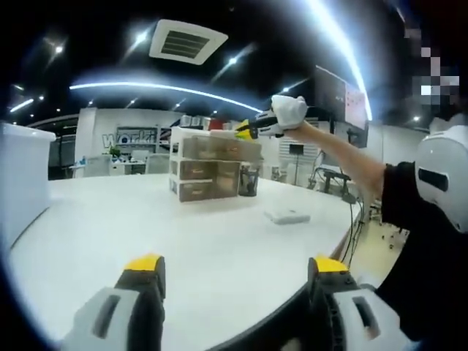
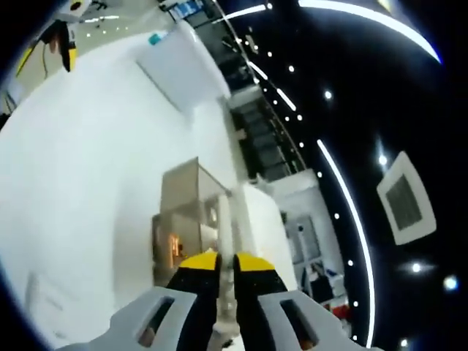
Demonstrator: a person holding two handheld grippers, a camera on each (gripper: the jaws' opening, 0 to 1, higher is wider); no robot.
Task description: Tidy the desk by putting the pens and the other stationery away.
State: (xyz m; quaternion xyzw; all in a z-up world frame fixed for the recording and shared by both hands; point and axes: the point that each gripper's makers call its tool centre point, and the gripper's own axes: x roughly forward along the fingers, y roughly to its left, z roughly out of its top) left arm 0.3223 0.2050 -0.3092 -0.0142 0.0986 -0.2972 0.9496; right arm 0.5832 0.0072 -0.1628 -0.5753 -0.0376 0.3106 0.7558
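A slim white pen [image 2: 224, 241] sits clamped between the yellow-tipped right gripper [image 2: 226, 265] jaws, above the translucent drawer organiser [image 1: 212, 167] on the white desk [image 1: 183, 248]; the left gripper [image 1: 238, 274] hangs spread, holding nothing.

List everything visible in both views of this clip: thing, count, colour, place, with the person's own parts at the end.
Table: one, white, spans the left gripper view.
Drawer unit: one, translucent with beige fronts, stands at the middle of the table.
Pen cup: one, dark, beside the drawer unit.
Flat pack: one, white, lying on the table toward the person's side.
Large bin: one, white, at the table's far left edge.
White stick-like item: one, clamped in the right tool above the drawer unit; what it is cannot be told.
Left tool: one, grey with yellow tips, open and empty, low over the table.
Right tool: one, same colours.
Gloved hand: one, white glove, holding the right tool.
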